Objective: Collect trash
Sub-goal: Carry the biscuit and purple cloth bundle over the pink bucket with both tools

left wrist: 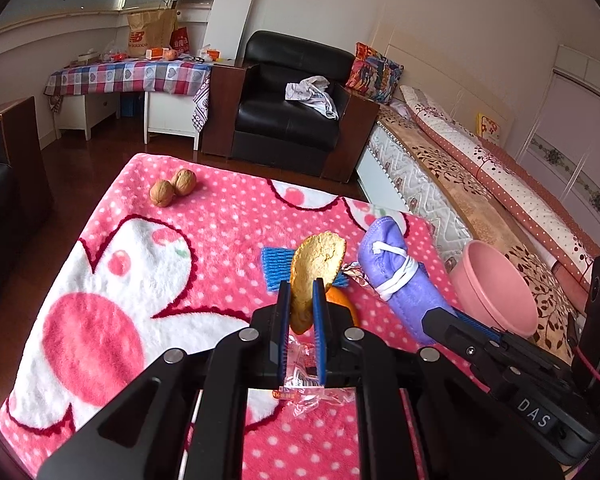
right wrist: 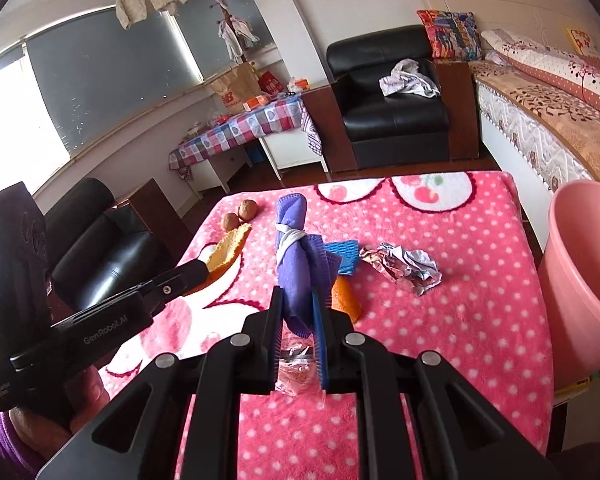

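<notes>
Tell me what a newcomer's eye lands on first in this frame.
Both grippers are loaded above the pink polka-dot blanket: the left gripper pinches an orange peel, the right gripper a rolled purple cloth. A pink bin waits at the blanket's right edge, crumpled foil lying nearby.

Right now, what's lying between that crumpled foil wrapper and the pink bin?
Nothing: in the right wrist view, only bare pink polka-dot blanket stretches between the crumpled foil wrapper and the pink bin.

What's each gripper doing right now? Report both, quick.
Left gripper: closed on the orange peel, lifted off the blanket.
Right gripper: closed on the rolled purple cloth.
</notes>
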A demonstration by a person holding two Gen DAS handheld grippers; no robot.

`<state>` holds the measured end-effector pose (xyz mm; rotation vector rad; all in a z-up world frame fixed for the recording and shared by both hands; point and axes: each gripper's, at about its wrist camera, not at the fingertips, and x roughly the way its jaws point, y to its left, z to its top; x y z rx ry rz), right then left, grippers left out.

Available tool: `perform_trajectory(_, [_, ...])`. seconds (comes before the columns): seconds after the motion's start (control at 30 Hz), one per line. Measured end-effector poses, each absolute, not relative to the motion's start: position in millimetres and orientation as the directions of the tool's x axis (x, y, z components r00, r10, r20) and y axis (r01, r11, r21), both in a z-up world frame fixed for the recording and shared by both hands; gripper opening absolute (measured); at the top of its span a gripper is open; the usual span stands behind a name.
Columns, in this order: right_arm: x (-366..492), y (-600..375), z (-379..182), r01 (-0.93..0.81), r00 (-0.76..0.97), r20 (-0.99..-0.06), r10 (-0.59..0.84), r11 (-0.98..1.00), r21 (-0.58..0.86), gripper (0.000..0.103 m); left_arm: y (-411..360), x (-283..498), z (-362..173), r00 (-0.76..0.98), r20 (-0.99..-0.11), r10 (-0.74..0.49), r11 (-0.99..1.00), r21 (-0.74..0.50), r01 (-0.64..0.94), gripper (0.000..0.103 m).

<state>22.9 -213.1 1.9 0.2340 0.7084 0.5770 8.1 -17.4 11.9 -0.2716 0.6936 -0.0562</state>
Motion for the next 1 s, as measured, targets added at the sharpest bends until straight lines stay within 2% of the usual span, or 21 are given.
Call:
perform_trajectory(0.6, [14,-265,14,-0.355,0.687,-0.495,0.532,0.84,0.409,0.013,-62,17,21,0.764,-0.621,-0.176,0.965,-0.26,0.011,0.01])
perform_trajectory(1.0, [22,-332,19,-0.242,0.765,-0.461,0.449,0.865,0.44,0.013,-108,36,31,0.759,-0.616,-0.209,0.97,-0.232,0.078,0.01])
